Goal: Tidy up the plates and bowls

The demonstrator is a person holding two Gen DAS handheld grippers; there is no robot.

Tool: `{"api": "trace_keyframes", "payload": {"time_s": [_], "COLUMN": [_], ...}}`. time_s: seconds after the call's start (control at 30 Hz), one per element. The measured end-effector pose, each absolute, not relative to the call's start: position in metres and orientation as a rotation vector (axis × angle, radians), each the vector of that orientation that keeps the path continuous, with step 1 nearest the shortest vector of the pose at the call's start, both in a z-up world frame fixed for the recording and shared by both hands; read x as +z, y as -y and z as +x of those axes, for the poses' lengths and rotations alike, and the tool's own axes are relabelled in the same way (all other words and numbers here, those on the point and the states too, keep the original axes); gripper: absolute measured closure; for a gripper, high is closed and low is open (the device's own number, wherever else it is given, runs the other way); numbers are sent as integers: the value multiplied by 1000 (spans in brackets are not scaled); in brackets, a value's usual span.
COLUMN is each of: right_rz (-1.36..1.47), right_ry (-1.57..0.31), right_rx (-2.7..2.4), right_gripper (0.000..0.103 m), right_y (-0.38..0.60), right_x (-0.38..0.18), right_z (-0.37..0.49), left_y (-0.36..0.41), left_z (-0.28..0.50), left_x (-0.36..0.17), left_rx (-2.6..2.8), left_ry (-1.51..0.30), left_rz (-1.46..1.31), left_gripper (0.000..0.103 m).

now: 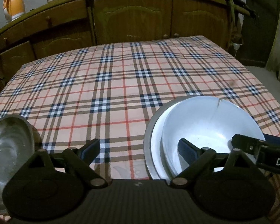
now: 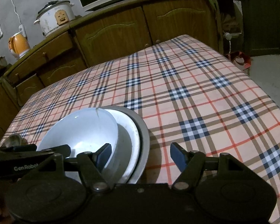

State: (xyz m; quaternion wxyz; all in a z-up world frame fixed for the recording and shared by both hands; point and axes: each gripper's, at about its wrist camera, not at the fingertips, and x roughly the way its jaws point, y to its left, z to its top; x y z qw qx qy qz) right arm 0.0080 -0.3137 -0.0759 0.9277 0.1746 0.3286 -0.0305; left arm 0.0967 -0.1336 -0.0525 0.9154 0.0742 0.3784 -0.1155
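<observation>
From the left wrist, the left gripper has its jaws spread wide and empty over the checked tablecloth. Right of it a white bowl sits inside a grey-rimmed plate, both partly hidden by the gripper body and the other gripper's finger. Left of the gripper a steel bowl is cut off by the frame edge.

From the right wrist, the right gripper is also released, its left finger over the white bowl, touching unclear. The plate passes under the gripper body.
</observation>
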Motion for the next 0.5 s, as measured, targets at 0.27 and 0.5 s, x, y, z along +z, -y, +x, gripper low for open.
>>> {"api": "trace_keyframes", "payload": {"time_s": [0.27, 0.5], "right_rz": [383, 400], "right_ry": [-680, -682], "right_rx": [-54, -41], "right_gripper": [21, 20], "right_y": [316, 316], "right_x": [-81, -83], "right_z": [13, 16], "left_y": [136, 139], "left_z": [99, 103], "left_x": [-56, -58], "left_rx": [-251, -275], "left_ry": [-783, -787], "left_rz": [151, 138], "left_gripper": [9, 9]}}
